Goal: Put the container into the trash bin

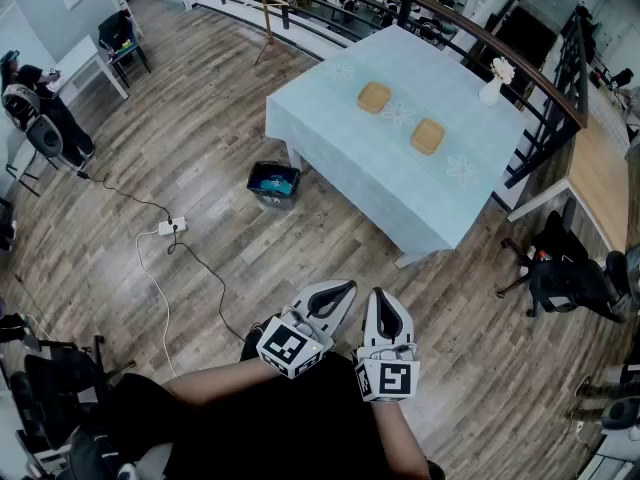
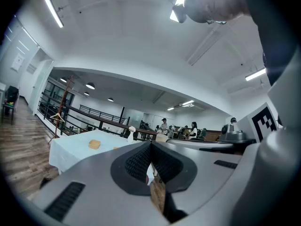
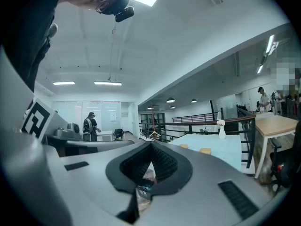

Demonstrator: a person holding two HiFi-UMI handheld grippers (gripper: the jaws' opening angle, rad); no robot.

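Teal container [image 1: 275, 179] inside dark trash bin [image 1: 257, 190] on wood floor [image 1: 230, 78], at 8 o'clock from table [image 1: 350, 138]. Left gripper [image 1: 347, 288] and right gripper [image 1: 379, 295] side by side at 5 o'clock from bin, well apart from it. Both jaw pairs pressed together, nothing between them.

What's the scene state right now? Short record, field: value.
left gripper: shut, empty, low by the body
right gripper: shut, empty, beside the left one
far container: on table, untouched
near container: on table, untouched
table: light blue cloth
trash bin: on floor by table corner, blue stuff inside
vase: upright at table's far edge
task progress: not started
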